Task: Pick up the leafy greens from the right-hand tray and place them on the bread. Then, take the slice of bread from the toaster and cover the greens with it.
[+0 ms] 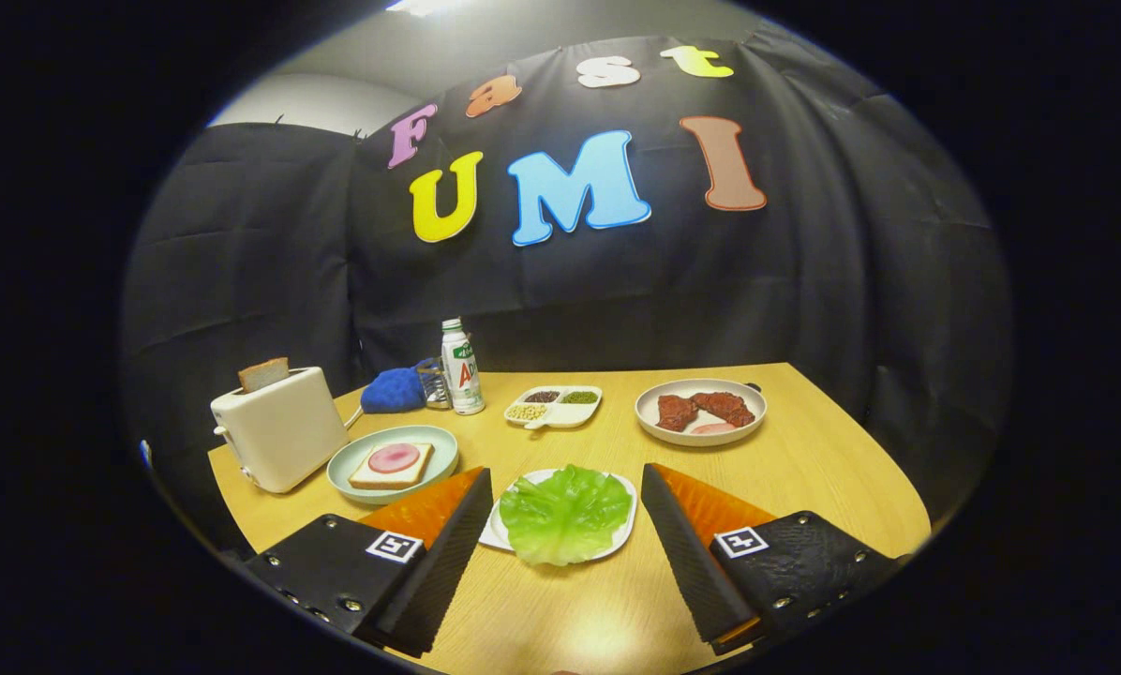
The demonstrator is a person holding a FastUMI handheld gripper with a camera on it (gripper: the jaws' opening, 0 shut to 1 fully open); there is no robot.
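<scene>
Scene: While the gripper (pixel 566 487) is held with its fingers spread wide and nothing between them, the leafy greens (pixel 565 513) are framed in the gap, just ahead of the tips, on a white tray (pixel 624 534) on the table (pixel 804 469).
Risk, grasp: The thin leaf could be missed, or the tray dragged along, if the fingers are closed too shallow.
Risk, transfer: The greens could be dropped off-centre on the bread (pixel 392 466), where a pink slice is already laid on the plate (pixel 350 459).
Risk, toaster: The toaster (pixel 279 427) could be nudged when its bread slice (pixel 263 373) is pulled.
Greens: A ruffled, glossy, bright green leaf is seen lying flat, its edge overhanging the tray's near rim.
</scene>
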